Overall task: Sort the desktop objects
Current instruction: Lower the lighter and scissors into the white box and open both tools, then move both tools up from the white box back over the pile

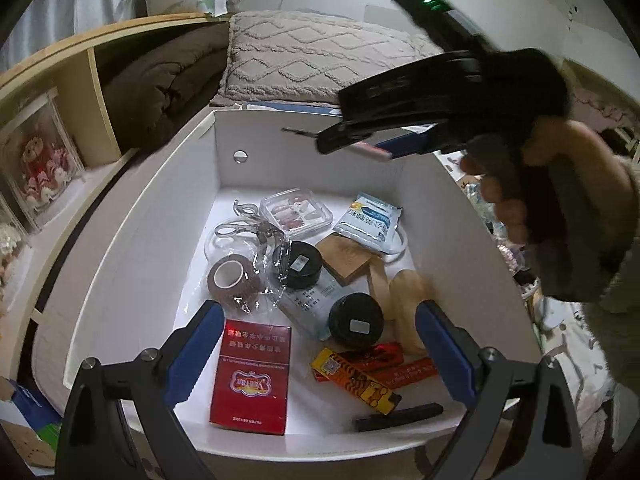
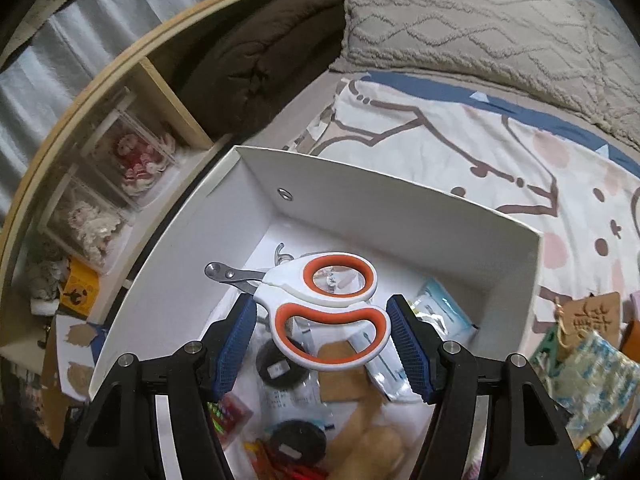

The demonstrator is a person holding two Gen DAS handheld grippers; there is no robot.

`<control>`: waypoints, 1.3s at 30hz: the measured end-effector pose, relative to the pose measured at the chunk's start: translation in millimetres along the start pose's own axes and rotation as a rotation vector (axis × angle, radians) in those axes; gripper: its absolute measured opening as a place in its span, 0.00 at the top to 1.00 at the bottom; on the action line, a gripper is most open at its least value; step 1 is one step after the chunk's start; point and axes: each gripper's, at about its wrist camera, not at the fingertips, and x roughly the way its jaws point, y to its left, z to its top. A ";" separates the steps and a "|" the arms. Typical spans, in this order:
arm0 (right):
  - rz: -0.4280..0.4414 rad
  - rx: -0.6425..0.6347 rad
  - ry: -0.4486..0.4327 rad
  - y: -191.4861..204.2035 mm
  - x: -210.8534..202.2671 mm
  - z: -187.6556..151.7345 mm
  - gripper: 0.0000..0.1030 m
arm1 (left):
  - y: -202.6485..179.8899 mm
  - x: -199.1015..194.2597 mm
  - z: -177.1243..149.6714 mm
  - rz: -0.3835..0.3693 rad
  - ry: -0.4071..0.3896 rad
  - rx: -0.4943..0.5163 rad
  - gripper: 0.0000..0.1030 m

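- Left wrist view: the left tool [image 1: 318, 354] hangs released over the near end of the white box [image 1: 160, 216], its blue pads wide apart with nothing between them.
- Below it, a red cigarette pack [image 1: 251, 378] lies at 7 o'clock of the tool's gap, and a black round tin [image 1: 356, 320] just past it at 1 o'clock.
- Farther, at 2 o'clock, a person's hand [image 1: 532, 196] carries the right tool above the box's far wall.
- Right wrist view: the right tool [image 2: 320, 344] is clenched on the orange-and-white clippers [image 2: 324, 312], handles between the pads, metal tip pointing to 10 o'clock.
- The clippers hang over the box interior; a patterned bedsheet [image 2: 480, 152] lies beyond.
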 end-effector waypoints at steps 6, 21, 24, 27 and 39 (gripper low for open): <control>-0.019 0.048 0.069 -4.1 25.8 7.9 0.34 | 2.1 -1.4 0.6 0.000 -0.003 -0.019 0.06; 0.016 -0.034 -0.047 -0.7 -1.6 -5.5 0.00 | -7.9 -6.8 5.2 0.022 -0.004 0.001 0.06; 0.017 -0.056 -0.045 -4.4 -6.5 -15.5 0.00 | -9.6 -8.9 6.2 0.017 -0.007 -0.006 0.06; 0.024 -0.072 -0.053 -9.2 -15.1 -24.3 0.00 | -12.2 -11.1 6.9 0.011 -0.009 -0.011 0.06; 0.022 -0.131 -0.158 -20.0 -88.2 -50.0 0.00 | -23.0 -28.4 9.3 0.028 -0.037 -0.019 0.06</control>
